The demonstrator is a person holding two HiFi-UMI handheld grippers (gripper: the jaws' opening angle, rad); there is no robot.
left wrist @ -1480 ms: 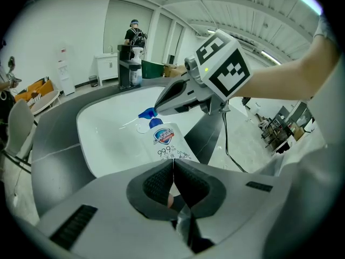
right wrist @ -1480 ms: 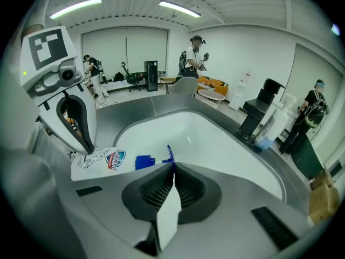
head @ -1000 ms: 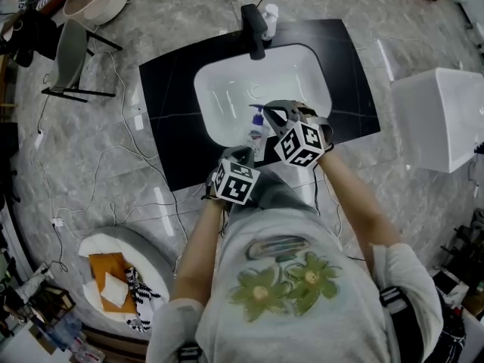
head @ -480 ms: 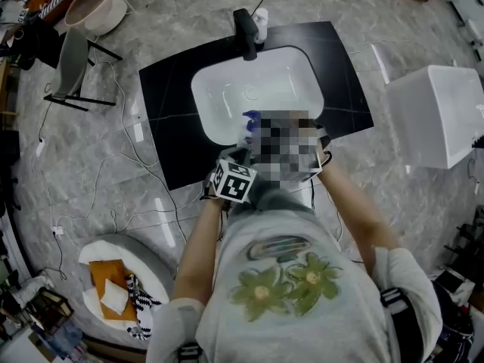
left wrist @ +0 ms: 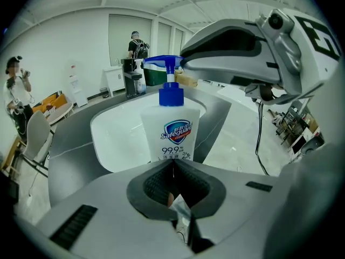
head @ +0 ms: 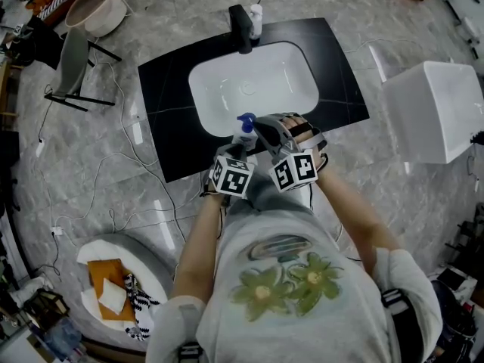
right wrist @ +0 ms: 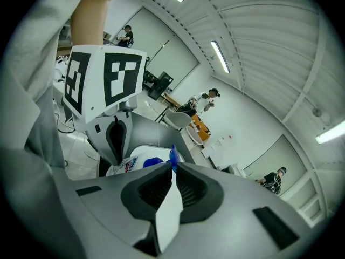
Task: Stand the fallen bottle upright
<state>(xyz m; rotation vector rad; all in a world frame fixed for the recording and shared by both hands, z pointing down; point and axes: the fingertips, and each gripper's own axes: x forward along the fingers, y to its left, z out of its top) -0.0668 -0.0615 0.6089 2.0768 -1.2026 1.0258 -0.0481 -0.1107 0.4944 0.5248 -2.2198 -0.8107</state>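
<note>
Blue-pumped bottle is pinched by right tool; only pressed-together left tool's view shows its whole label.

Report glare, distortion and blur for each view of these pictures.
Head view: wide-angle bend toward the edges, soft glare in the white sink, otherwise sharp. Left gripper view: heavy fisheye with dark corners, the bottle label crisp. Right gripper view: the same fisheye and dark corners, with bright ceiling strips.
</note>
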